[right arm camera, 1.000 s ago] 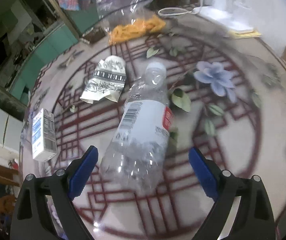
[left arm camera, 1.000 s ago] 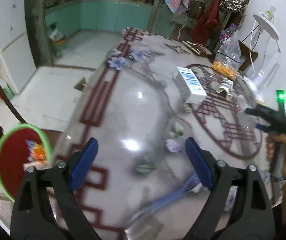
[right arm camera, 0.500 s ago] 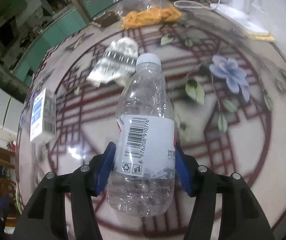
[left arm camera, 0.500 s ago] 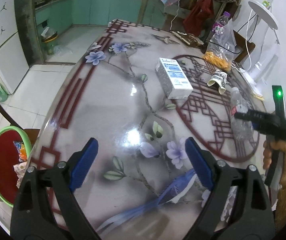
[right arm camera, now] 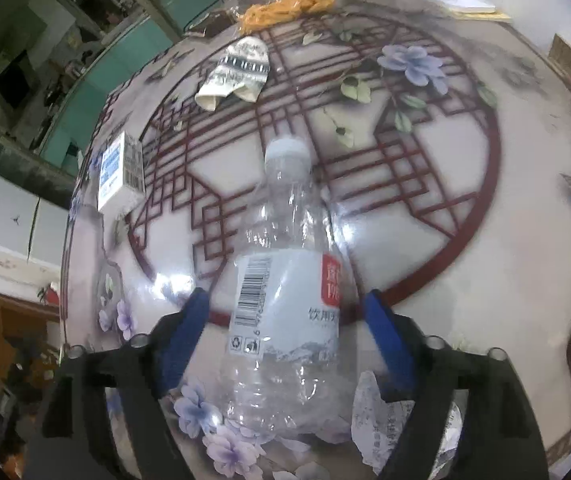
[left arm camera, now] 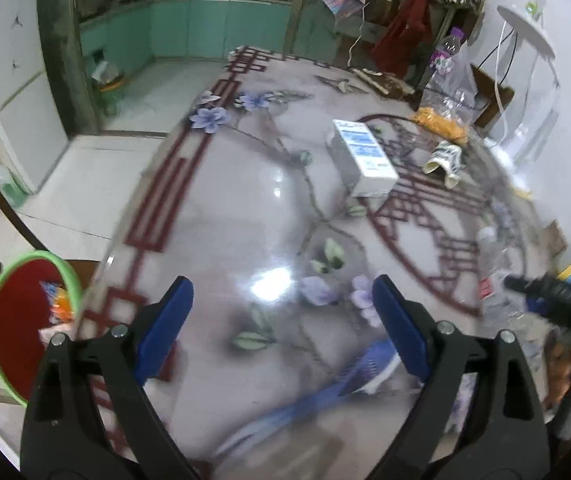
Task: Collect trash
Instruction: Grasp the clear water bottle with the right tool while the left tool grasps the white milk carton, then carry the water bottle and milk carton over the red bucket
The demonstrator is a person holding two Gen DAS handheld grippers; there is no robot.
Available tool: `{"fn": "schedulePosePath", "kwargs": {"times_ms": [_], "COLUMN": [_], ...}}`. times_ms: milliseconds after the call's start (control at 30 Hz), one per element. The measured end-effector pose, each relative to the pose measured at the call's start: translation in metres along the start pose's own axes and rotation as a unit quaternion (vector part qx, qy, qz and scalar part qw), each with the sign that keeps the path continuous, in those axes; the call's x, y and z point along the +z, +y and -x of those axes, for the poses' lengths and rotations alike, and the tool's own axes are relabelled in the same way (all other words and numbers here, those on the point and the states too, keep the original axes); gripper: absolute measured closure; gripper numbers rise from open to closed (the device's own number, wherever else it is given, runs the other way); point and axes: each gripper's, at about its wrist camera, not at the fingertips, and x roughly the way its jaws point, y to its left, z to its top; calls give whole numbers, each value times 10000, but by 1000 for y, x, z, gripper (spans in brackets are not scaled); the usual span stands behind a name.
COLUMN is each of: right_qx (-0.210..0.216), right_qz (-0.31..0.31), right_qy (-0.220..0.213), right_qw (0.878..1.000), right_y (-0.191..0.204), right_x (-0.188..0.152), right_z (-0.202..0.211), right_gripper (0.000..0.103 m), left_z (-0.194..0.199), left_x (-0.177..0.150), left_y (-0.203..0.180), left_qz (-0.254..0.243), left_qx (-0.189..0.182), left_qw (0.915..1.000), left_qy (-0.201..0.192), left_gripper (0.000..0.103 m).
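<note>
Right tongs (right arm camera: 285,320): jaws opening, clear plastic bottle (right arm camera: 285,304) between the blue pads with a visible gap on each side, cap pointing away. Crumpled paper cup (right arm camera: 237,72) lies far ahead of the cap on the table (right arm camera: 465,260); white carton (right arm camera: 121,172) ahead-left. Left tongs (left arm camera: 281,320): wide, nothing between them, above the table; red bin (left arm camera: 25,320) to their left

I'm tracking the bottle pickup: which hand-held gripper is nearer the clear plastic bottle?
Right. The right hand-held gripper straddles the bottle, jaws opening; the left hand-held gripper hangs off to its side.
</note>
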Motion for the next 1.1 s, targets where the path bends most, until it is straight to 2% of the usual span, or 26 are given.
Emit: {"fn": "schedulePosePath", "kwargs": {"times_ms": [100,167,200,267,333,367,400,433,467,500,567,667,767,800,867,900,933,1100], "right_qx": [-400,-625,-619,-345,201,258,15,-215,-289,-182,370,947,1145,1184,1279,1286,1267,1027], "right_qz": [448,621,587,325,33,46,244,363,421,375,121,29,178,223,280,294,338,798], "right_qy": [-311,-248,-139,164,614,710,572,515,424,405,336,-123,-399,-414,-333,-296,-230,89], "right_qw": [9977,9958,9963,9987,9979,9971,9981,9978,9978,9983,9987,9954,9925,9918,9908,9908,9911,9915], "right_y": [12,16,15,8,5,6,11,14,17,17,16,19,28,30,35,36,39,58], "right_x": [13,19,21,21,14,8,5,3,3,4,8,20,25,25,24,25,25,16], "right_z": [-5,-16,-22,-31,-38,-40,-38,-37,-36,-35,-29,-5,13,16,15,13,10,-5], "right_gripper": [23,23,23,23,23,24,25,42,47,49,49,50,50,50,49,49,49,49], "left_z": [0,-7,-11,-18,-26,-31,-41,-53,-60,-72,-95,-153,-191,-197,-205,-202,-201,-176], "left_x": [0,0,0,3,14,20,32,45,53,66,85,109,115,116,114,113,112,100], "left_y": [3,-4,-7,-13,-19,-24,-33,-45,-53,-65,-84,-109,-116,-117,-118,-117,-117,-110], "left_qz": [262,25,-85,-182,-96,-100,-183,-287,-342,-406,-511,-664,-719,-698,-700,-612,-554,-542], "left_qx": [-381,-396,-334,-188,-233,-206,-93,0,76,220,289,555,1063,1093,1045,924,888,552], "left_qw": [9989,9992,9994,9997,9997,9997,9997,9995,9994,9989,9983,9954,9899,9898,9901,9928,9936,9961], "left_qy": [29,19,18,-1,39,66,110,95,45,-42,-62,412,606,596,618,458,423,420], "left_gripper": [14,14,14,14,14,14,14,14,14,14,14,14,14,14,27,49,53,54]}}
